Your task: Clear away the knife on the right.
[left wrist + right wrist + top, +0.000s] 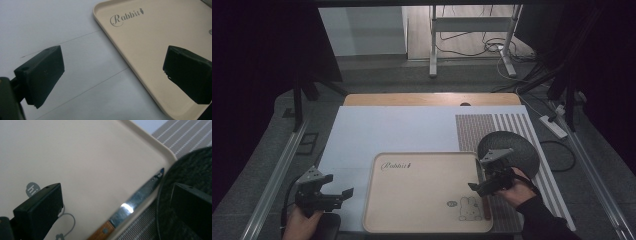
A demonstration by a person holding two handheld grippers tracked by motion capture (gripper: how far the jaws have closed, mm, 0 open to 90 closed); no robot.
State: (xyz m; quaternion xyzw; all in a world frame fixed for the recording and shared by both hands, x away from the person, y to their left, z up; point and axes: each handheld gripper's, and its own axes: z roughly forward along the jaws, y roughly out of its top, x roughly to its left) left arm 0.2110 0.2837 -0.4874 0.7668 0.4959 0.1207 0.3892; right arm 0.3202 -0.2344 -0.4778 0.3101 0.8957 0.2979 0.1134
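Observation:
A beige tray (422,200) printed "Rabbit" lies at the front middle of the table. A knife (485,205) with a wooden handle rests along the tray's right rim, blade pointing away from me. My right gripper (481,181) hovers open just over the knife; in the right gripper view the blade (136,198) runs between the jaws, untouched. A dark round plate (512,147) sits right of the tray on a striped mat, and its edge (190,172) lies behind the right jaw. My left gripper (339,189) is open over the white sheet, left of the tray's (150,45) corner.
A striped placemat (507,125) covers the right side of the white sheet (387,130). A wooden table edge (432,99) shows at the back. Metal rails run along both sides, and cables and a power strip (553,126) lie on the floor at right.

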